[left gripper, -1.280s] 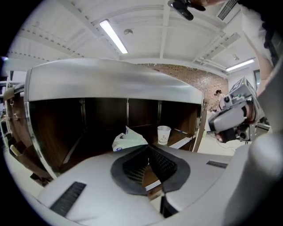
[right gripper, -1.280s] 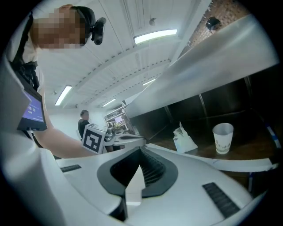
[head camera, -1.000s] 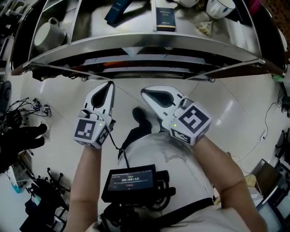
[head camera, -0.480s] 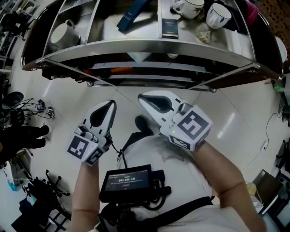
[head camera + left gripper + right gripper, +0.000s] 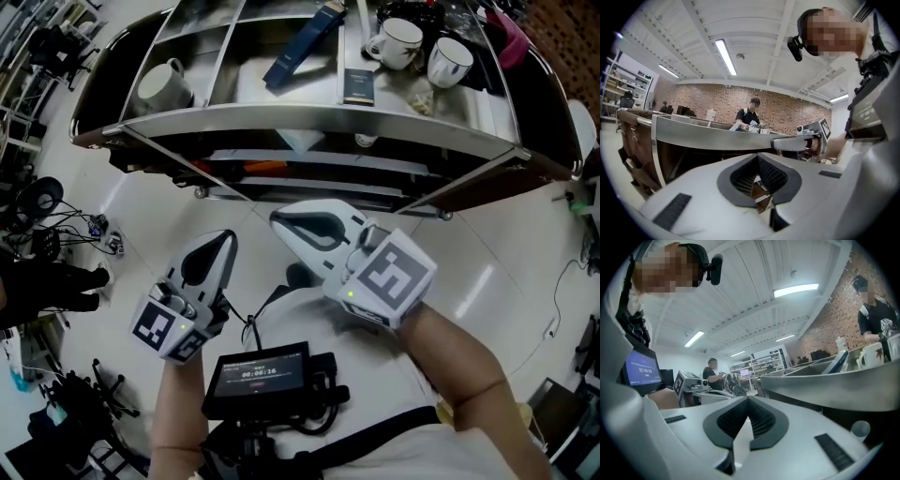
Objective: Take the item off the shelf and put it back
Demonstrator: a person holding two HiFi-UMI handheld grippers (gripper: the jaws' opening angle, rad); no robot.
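A steel shelf [image 5: 281, 120] runs across the top of the head view. On its top level lie a long blue box [image 5: 305, 42], leaning aslant, and a small dark box [image 5: 357, 85]. My left gripper [image 5: 225, 236] hangs below the shelf front, shut and holding nothing. My right gripper [image 5: 277, 217] is beside it, closer to the shelf edge, also shut and holding nothing. In the left gripper view the jaws [image 5: 757, 158] point at the shelf's front rail [image 5: 717, 136]. The right gripper [image 5: 747, 400] points along the shelf's side.
A white mug [image 5: 165, 84] sits in the shelf's left compartment, and two white cups [image 5: 398, 43] [image 5: 448, 61] stand at the right. Lower shelf levels hold flat items. Cables and gear [image 5: 42, 234] lie on the floor at left. A screen [image 5: 258, 370] hangs at my chest. A person [image 5: 751, 114] stands behind the shelf.
More of the shelf's top level has come into view. My left gripper has drawn back and down from the shelf front. My right gripper has shifted slightly left. Both stayed shut.
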